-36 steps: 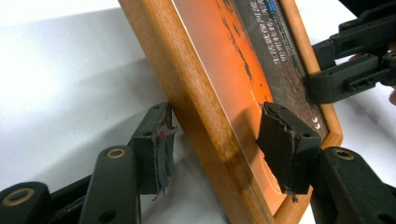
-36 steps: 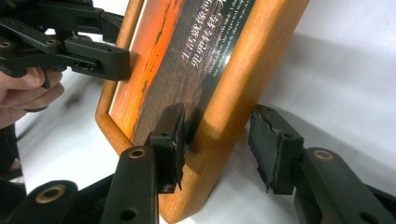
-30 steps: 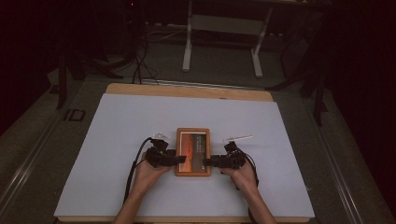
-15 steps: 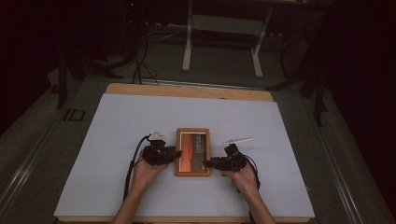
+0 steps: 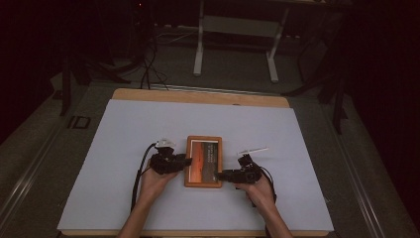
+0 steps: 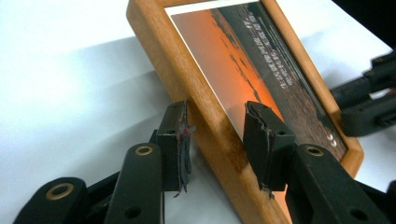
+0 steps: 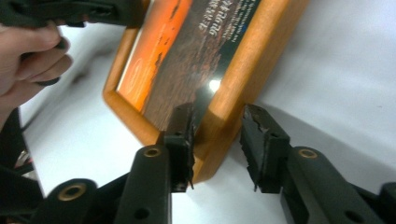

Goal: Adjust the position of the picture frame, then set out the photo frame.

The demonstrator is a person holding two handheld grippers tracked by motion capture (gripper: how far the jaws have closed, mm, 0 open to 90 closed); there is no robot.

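Frame position: wooden picture frame (image 5: 203,161) lies on the white sheet (image 5: 124,134) covering the worktop (image 5: 198,96), about mid-width, nearer the worktop's near edge than the far one. Sunset print w/ text faces up.
Left gripper (image 5: 171,162): at frame's left long rail. In the left gripper view its fingers (image 6: 175,140) are spread, straddling the rail (image 6: 205,121), one on the outer side, one over the glass. Gap visible both sides, so not pinching yet.
Right gripper (image 5: 233,175): at frame's near right corner. In the right gripper view fingers (image 7: 261,140) also spread, corner of frame (image 7: 219,135) between them; left finger looks v. close to the wood, maybe touching, can't tell. Right one clearly apart.
Step in hand: prob. getting a two-sided grip on the frame to lift or turn it.
How to do well: close both at approx. the same time so frame doesn't skid on the sheet. Bite on wood only, keep the inner finger off the glass as much as poss.
Depth: push fingers in far enough that the rail sits deep between pads, not just tips.
Risk: right grip is on a rounded corner, could slip out; sliding along to the straight rail looks safer.
Lift: keep both hands level, else frame twists between pads.
Nearby: small pale strip (image 5: 252,149) lies on the sheet just beyond the right gripper, apart from frame; no obstacle.
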